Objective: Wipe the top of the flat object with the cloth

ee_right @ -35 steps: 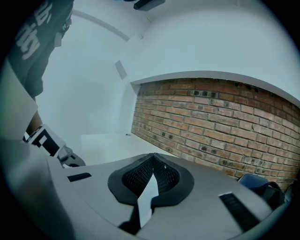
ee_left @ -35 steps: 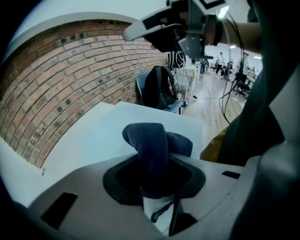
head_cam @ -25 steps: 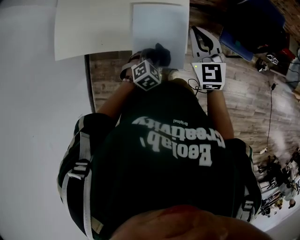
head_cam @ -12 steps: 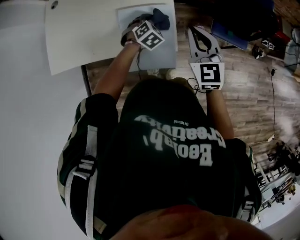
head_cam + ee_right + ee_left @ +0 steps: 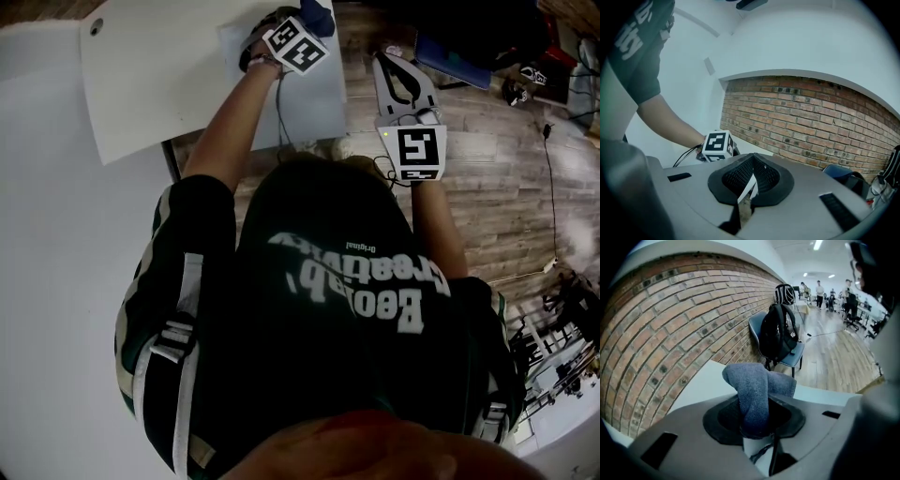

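Observation:
A pale grey flat sheet (image 5: 323, 103) lies on the white table (image 5: 159, 75), its near end hanging over the table's edge. My left gripper (image 5: 307, 26) is at the sheet's far end, shut on a blue-grey cloth (image 5: 321, 13). In the left gripper view the cloth (image 5: 754, 390) bulges out between the jaws of the left gripper (image 5: 757, 423), above the pale sheet (image 5: 701, 383). My right gripper (image 5: 394, 62) hovers over the wooden floor to the right of the sheet. Its jaws are shut with nothing in them, as the right gripper (image 5: 750, 182) view shows. That view also catches the left gripper's marker cube (image 5: 716, 144).
A brick wall (image 5: 670, 324) stands behind the table. A black backpack (image 5: 779, 333) rests on a blue chair (image 5: 797, 352) beyond the sheet's end. A cable (image 5: 548, 159) runs across the wooden floor (image 5: 497, 187) on the right. People stand far off in the room (image 5: 820, 289).
My left gripper has pushed the cloth along the sheet, away from the body, from its near end to its far end. The right gripper has barely moved.

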Motion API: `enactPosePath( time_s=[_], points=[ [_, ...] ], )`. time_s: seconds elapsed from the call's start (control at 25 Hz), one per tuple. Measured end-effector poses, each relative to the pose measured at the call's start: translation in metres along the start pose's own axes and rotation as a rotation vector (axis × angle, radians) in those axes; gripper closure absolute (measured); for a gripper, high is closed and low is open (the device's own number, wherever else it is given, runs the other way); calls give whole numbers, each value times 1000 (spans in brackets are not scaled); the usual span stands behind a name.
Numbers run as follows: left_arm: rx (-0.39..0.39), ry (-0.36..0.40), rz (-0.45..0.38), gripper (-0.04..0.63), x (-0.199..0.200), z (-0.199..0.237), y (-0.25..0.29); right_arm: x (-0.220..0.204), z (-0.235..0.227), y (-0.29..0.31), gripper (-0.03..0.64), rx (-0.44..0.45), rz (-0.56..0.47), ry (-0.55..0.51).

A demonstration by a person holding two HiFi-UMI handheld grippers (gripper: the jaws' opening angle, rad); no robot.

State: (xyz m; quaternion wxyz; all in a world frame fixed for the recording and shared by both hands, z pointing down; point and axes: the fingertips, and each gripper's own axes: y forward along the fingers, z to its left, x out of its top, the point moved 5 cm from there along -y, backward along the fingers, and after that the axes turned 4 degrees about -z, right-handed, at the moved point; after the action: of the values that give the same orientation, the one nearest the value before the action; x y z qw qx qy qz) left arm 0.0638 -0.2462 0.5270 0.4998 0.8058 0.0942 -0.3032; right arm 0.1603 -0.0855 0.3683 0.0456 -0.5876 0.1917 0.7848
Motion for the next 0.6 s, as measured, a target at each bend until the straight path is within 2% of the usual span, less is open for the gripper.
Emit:
enactPosePath(
  time_s=[0.24,0.48,0.6],
  points=[
    [-55,8,-26,479,-20,-43,-34,0,-6,3,621,2,-10,6],
    [-170,-12,-25,479,-41,-99,-77,4,-7,7,621,35,-25,4],
    [-254,-9,-20,479,-51,-127,-96,3,-7,6,621,45,-27,6]
  ],
)
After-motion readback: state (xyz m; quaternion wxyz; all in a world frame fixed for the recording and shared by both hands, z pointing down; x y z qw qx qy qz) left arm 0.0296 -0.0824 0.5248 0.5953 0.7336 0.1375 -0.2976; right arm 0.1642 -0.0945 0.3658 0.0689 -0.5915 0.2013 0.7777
